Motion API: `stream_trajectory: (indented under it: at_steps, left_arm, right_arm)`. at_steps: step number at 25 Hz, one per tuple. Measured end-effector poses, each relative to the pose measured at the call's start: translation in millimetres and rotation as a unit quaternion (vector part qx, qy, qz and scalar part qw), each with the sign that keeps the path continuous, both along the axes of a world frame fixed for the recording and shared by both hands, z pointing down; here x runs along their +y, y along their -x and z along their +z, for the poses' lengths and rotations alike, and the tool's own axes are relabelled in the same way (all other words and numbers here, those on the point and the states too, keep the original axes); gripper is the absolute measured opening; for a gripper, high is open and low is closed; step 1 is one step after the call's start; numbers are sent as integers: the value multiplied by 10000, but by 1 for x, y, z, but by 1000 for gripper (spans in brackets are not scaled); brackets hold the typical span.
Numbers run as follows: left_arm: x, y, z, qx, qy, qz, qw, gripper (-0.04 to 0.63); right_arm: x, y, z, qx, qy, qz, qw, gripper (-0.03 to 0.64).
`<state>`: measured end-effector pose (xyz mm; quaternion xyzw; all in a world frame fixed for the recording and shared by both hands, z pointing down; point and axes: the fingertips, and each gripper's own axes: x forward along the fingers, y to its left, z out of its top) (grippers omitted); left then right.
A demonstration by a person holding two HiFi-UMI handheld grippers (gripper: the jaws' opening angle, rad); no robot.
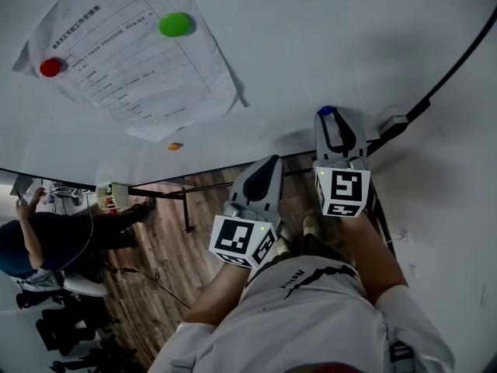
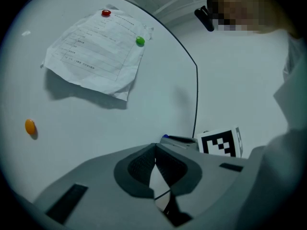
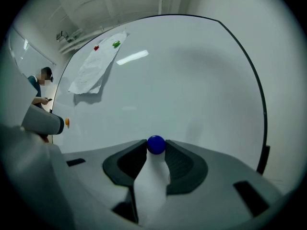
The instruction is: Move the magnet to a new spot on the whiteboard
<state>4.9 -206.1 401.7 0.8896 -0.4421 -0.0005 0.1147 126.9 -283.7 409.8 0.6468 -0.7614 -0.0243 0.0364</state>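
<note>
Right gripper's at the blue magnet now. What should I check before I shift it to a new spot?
1. Blue magnet between the right gripper's jaw tips: ok, both tips meet it with no visible gap.
2. Grip firm enough to pull it off: cannot tell.
3. Left gripper out of the way: ok, jaws together, nothing between them, off to the magnet's side.
4. Free spot on the whiteboard: ok, bare board all round the magnet.
5. Paper sheet safe: ok, the red magnet and green magnet pin it, well away from the blue one.
</note>
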Motion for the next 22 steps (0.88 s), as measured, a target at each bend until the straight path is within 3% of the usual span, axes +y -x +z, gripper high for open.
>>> stream_trajectory:
  at_steps: [22]
  left_arm:
    - [19,11,-30,101,-360,73,9993,12]
  right_arm:
    - [60,50,-52,-813,-62,-961,9920,129]
